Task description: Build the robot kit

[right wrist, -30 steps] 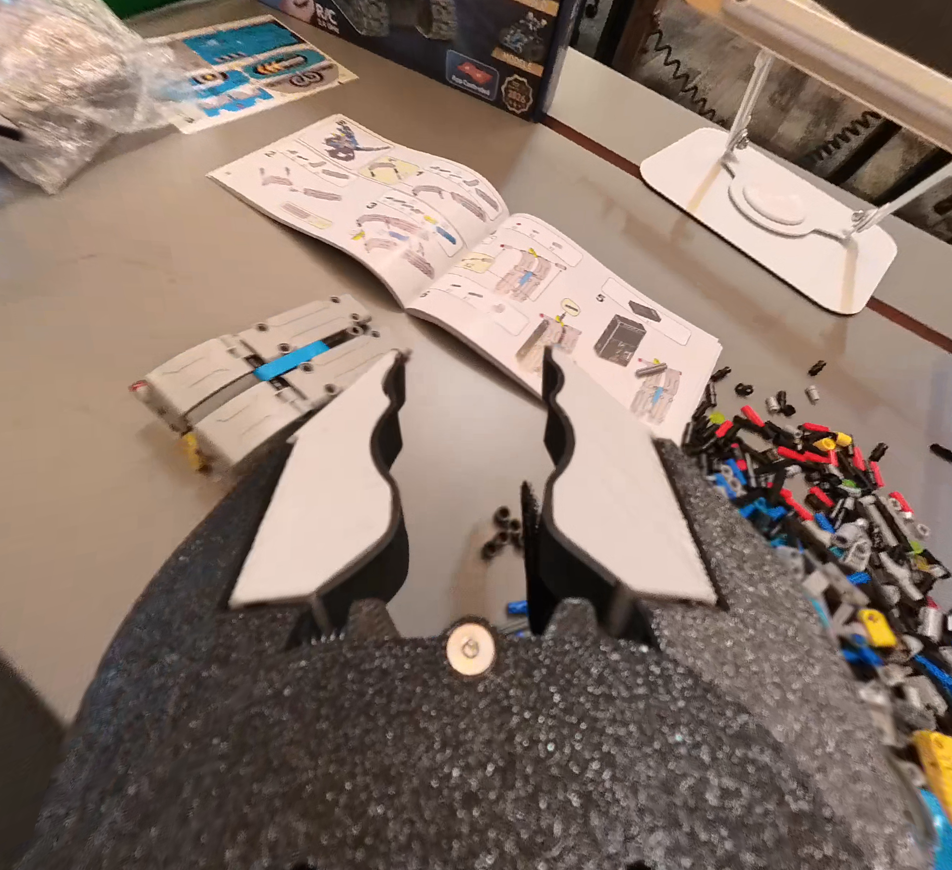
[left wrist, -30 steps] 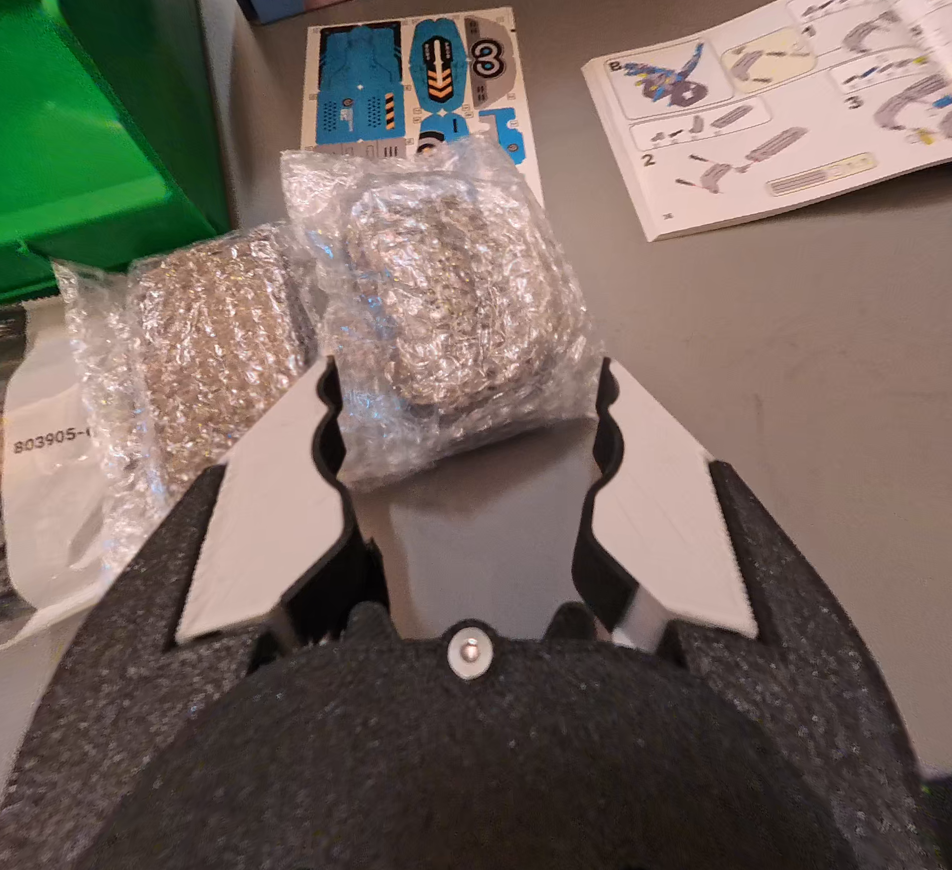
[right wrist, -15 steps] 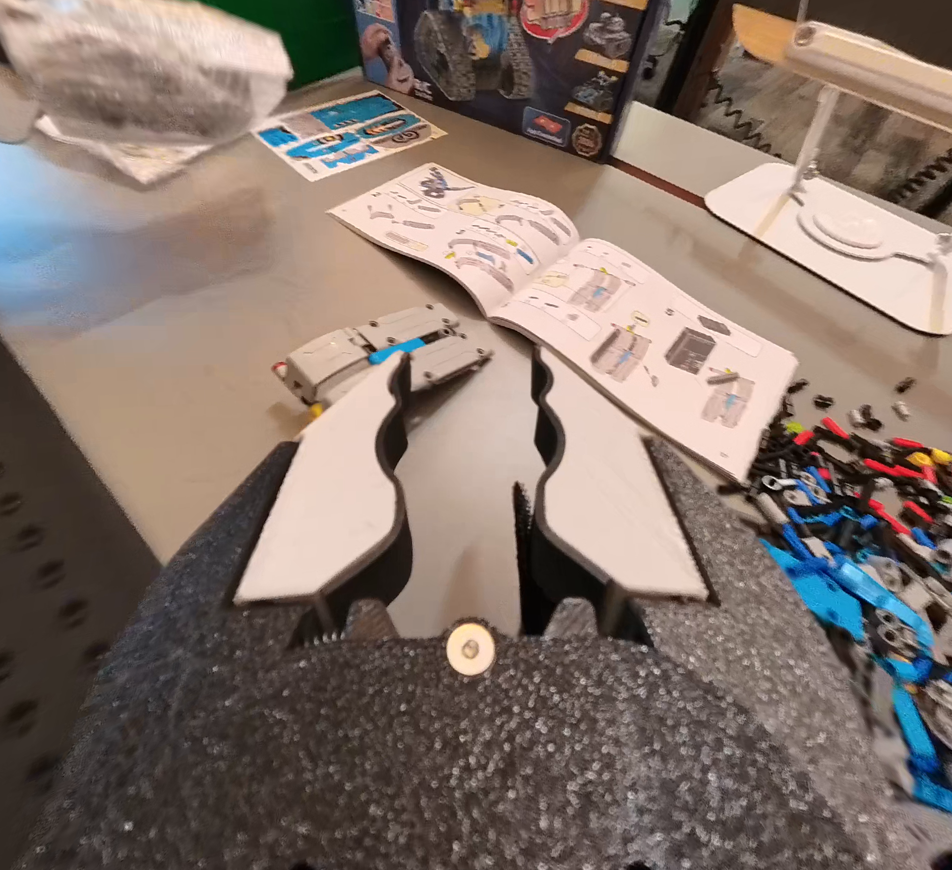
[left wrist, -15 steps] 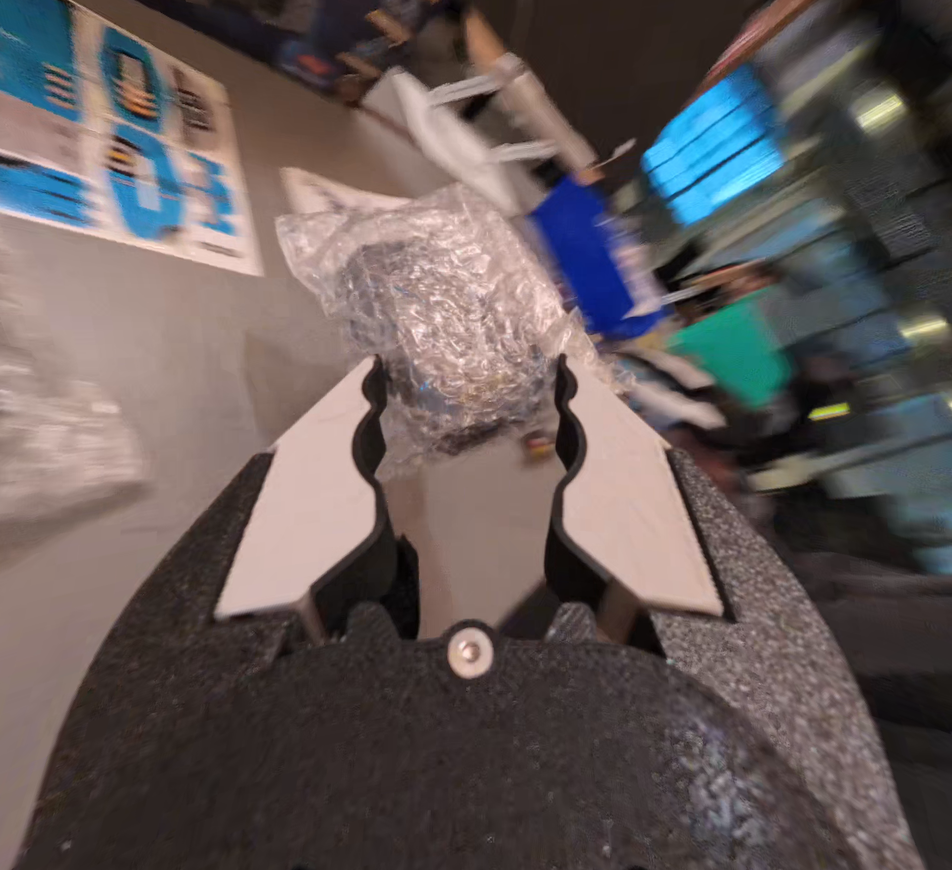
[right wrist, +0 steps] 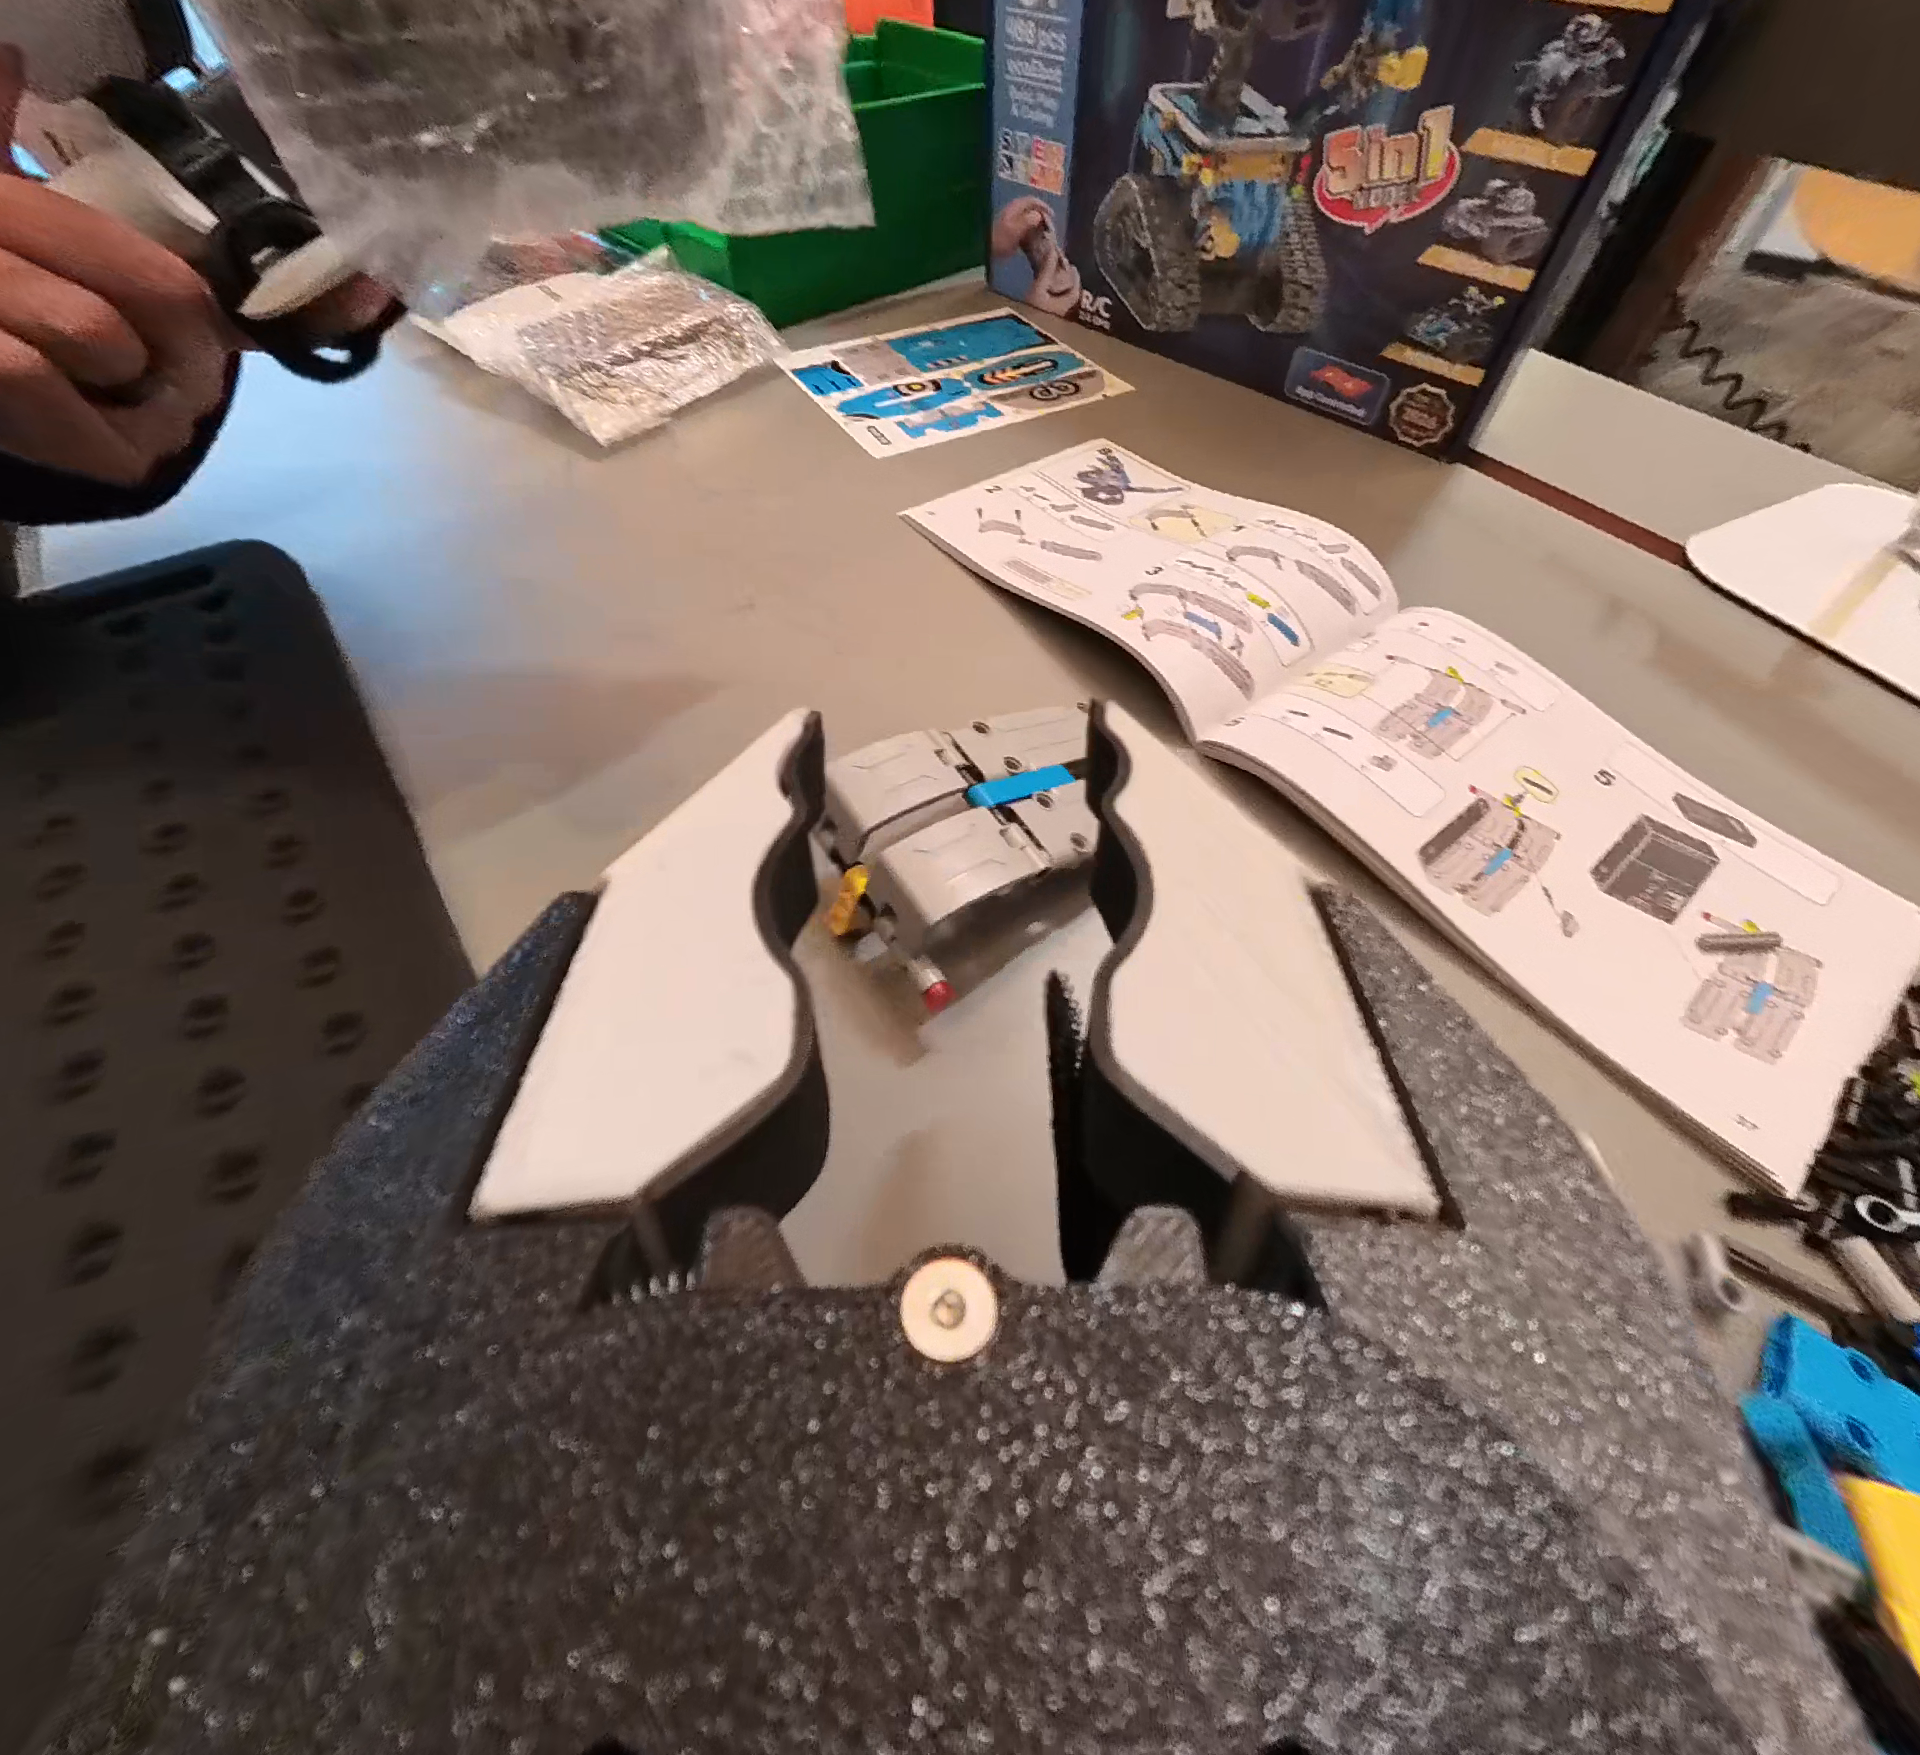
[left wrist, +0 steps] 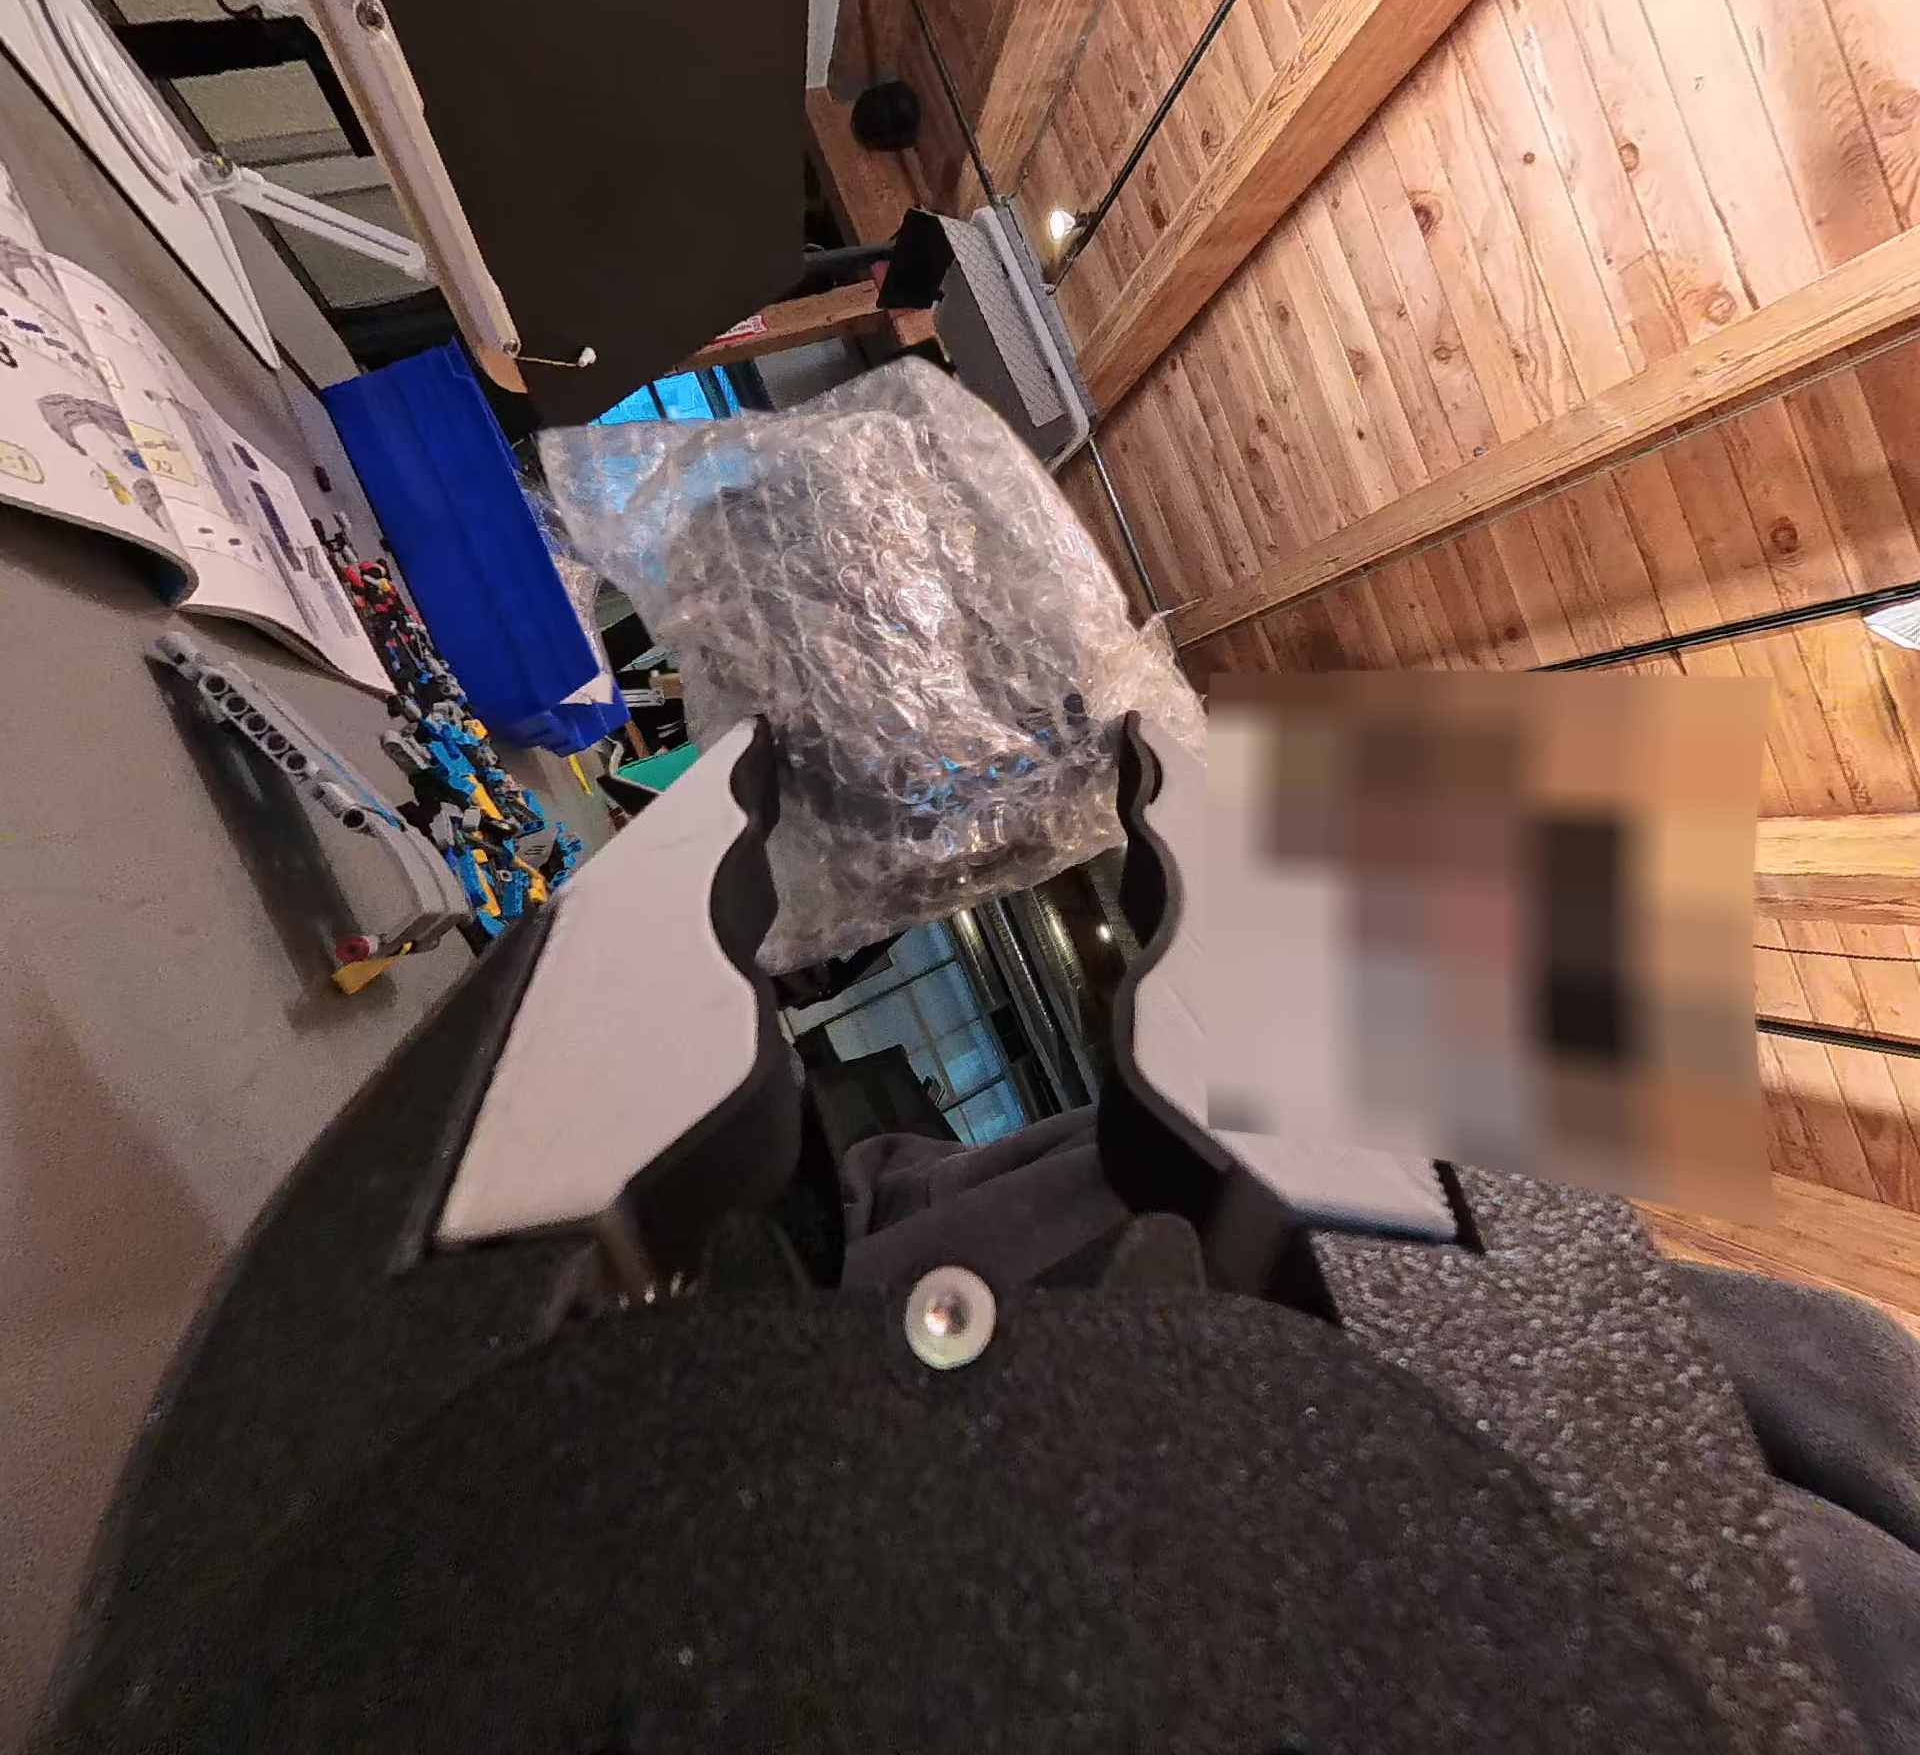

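Bubble-wrapped bundle point(left wrist: 883, 656) of dark parts rides high off the table point(right wrist: 582, 583) — pinched at its lower end by the left gripper point(left wrist: 940, 749). Right gripper point(right wrist: 951, 739) hangs spread and empty over the grey motor assembly point(right wrist: 956, 832), beside the open instruction booklet point(right wrist: 1382, 718).

Printed writing shows on the dark blue toy box point(right wrist: 1351, 116) standing at the back of the counter point(right wrist: 582, 562): a large title, an age mark and badges. In front of the box lie a sticker sheet point(right wrist: 951, 377) with printed marks and an open instruction booklet point(right wrist: 1382, 760) with numbered steps. A second bubble-wrap packet point(right wrist: 613, 339), left of the sticker sheet, carries a white label
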Available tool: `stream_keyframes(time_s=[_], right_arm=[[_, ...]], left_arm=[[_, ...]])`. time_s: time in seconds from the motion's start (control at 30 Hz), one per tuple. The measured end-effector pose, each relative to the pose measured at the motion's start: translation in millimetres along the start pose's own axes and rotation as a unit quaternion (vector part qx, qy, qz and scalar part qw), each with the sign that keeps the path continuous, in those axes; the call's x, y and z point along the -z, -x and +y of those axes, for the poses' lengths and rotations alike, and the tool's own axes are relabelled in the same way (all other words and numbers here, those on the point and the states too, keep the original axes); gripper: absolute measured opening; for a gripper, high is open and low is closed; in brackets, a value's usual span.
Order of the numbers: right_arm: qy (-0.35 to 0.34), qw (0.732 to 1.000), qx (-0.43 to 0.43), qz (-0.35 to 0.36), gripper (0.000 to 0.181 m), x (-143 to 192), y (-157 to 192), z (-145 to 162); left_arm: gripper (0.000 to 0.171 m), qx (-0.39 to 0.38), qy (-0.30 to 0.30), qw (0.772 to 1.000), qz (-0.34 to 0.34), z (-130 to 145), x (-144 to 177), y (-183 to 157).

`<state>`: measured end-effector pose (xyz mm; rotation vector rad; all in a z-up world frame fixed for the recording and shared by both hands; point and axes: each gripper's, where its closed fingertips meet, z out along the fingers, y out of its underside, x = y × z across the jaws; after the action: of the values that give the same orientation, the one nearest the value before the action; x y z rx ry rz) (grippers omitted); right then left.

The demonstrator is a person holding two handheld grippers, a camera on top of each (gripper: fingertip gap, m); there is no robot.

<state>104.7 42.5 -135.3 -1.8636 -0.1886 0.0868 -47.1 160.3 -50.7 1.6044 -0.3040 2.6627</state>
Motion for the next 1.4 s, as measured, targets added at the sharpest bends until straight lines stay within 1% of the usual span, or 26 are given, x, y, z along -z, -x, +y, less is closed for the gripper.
stream_keyframes(time_s=[0.03, 0.1, 0.17, 0.37, 0.4, 0.43, 0.47, 0.5, 0.53, 0.57, 0.6, 0.63, 0.67, 0.7, 0.73, 0.77, 0.83, 0.97, 1.03, 1.1, 1.13, 1.2, 1.23, 1.27, 1.4], right_arm=[[-0.003, 1.000, 0.000, -0.009, 0.050, -0.8, 3.0, 0.3], [-0.009, 1.000, -0.001, -0.023, 0.051, -0.3, 7.3, -1.2], [-0.021, 0.999, 0.004, -0.029, 0.048, 2.0, 9.8, -5.2], [-0.009, 1.000, 0.001, -0.019, 0.048, -0.9, 5.3, 0.5], [-0.007, 1.000, 0.000, -0.018, 0.048, -1.2, 4.5, 1.2], [-0.004, 1.000, -0.002, -0.016, 0.048, -1.8, 3.4, 2.6], [0.000, 1.000, -0.004, -0.014, 0.048, -2.7, 2.2, 4.1], [0.004, 1.000, -0.006, -0.013, 0.048, -3.6, 1.2, 5.7], [0.007, 1.000, -0.008, -0.013, 0.048, -4.2, 0.7, 7.0], [0.009, 1.000, -0.009, -0.014, 0.048, -4.7, 0.6, 7.7], [0.010, 1.000, -0.010, -0.014, 0.048, -5.0, 0.5, 8.2], [0.011, 1.000, -0.011, -0.014, 0.048, -5.2, 0.1, 8.6], [0.011, 1.000, -0.011, -0.013, 0.048, -5.4, -0.4, 9.0], [0.013, 1.000, -0.012, -0.013, 0.048, -5.5, -0.8, 9.5], [0.014, 1.000, -0.013, -0.012, 0.048, -5.7, -1.4, 10.2], [0.016, 1.000, -0.014, -0.012, 0.048, -6.1, -2.1, 11.0], [0.020, 1.000, -0.018, -0.013, 0.048, -7.1, -2.7, 12.7], [0.025, 0.999, -0.023, -0.013, 0.048, -8.2, -4.1, 15.1], [0.027, 0.999, -0.025, -0.013, 0.048, -8.4, -4.5, 16.0], [0.029, 0.999, -0.027, -0.015, 0.048, -8.9, -4.5, 17.0], [0.031, 0.999, -0.028, -0.015, 0.048, -9.0, -4.7, 17.7], [0.032, 0.999, -0.028, -0.014, 0.048, -8.8, -5.2, 18.0], [0.031, 0.999, -0.029, -0.014, 0.048, -8.7, -5.5, 18.0], [0.032, 0.999, -0.031, -0.014, 0.048, -8.7, -5.8, 18.2], [0.035, 0.999, -0.036, -0.016, 0.048, -9.4, -6.2, 19.6]], left_arm=[[0.064, 0.002, 0.000, 1.000, 0.001, 1.0, -0.2, 0.4], [0.064, 0.007, 0.000, 1.000, 0.005, 2.2, -1.0, 0.8], [0.064, 0.009, 0.002, 1.000, 0.005, 3.2, -1.9, 1.7], [0.062, 0.006, -0.005, 1.000, -0.002, 0.7, -0.9, 4.3], [0.062, -0.005, -0.014, 1.000, -0.022, -4.5, 2.0, 7.9], [0.058, -0.036, -0.028, 0.997, -0.060, -14.6, 7.9, 13.7], [0.053, -0.089, -0.039, 0.989, -0.109, -28.3, 15.9, 19.1], [0.048, -0.156, -0.051, 0.972, -0.166, -46.7, 26.3, 23.2], [0.045, -0.228, -0.059, 0.947, -0.219, -66.6, 36.6, 25.2], [0.043, -0.294, -0.053, 0.914, -0.275, -84.3, 46.0, 30.7], [0.043, -0.334, -0.037, 0.879, -0.338, -97.8, 55.9, 42.9], [0.042, -0.353, -0.020, 0.851, -0.388, -106.7, 63.8, 55.5], [0.041, -0.365, 0.003, 0.835, -0.411, -109.4, 66.0, 64.5], [0.037, -0.374, 0.020, 0.827, -0.419, -109.4, 65.0, 70.9], [0.029, -0.384, 0.034, 0.817, -0.429, -109.4, 63.9, 76.8], [0.026, -0.400, 0.043, 0.802, -0.441, -111.2, 62.5, 81.4], [0.024, -0.433, 0.062, 0.776, -0.454, -116.8, 54.1, 85.8], [0.022, -0.484, 0.096, 0.740, -0.458, -131.0, 26.0, 84.7], [0.022, -0.508, 0.095, 0.719, -0.465, -150.5, 11.7, 83.3], [0.022, -0.521, 0.081, 0.695, -0.488, -177.1, 2.1, 86.0], [0.022, -0.528, 0.081, 0.679, -0.503, -189.1, -0.8, 90.1], [0.022, -0.546, 0.087, 0.640, -0.534, -207.7, -3.8, 101.0], [0.022, -0.547, 0.086, 0.630, -0.545, -214.0, -5.7, 106.7], [0.022, -0.545, 0.087, 0.631, -0.546, -217.0, -10.1, 112.4], [0.022, -0.531, 0.087, 0.654, -0.532, -220.0, -30.3, 125.9]])
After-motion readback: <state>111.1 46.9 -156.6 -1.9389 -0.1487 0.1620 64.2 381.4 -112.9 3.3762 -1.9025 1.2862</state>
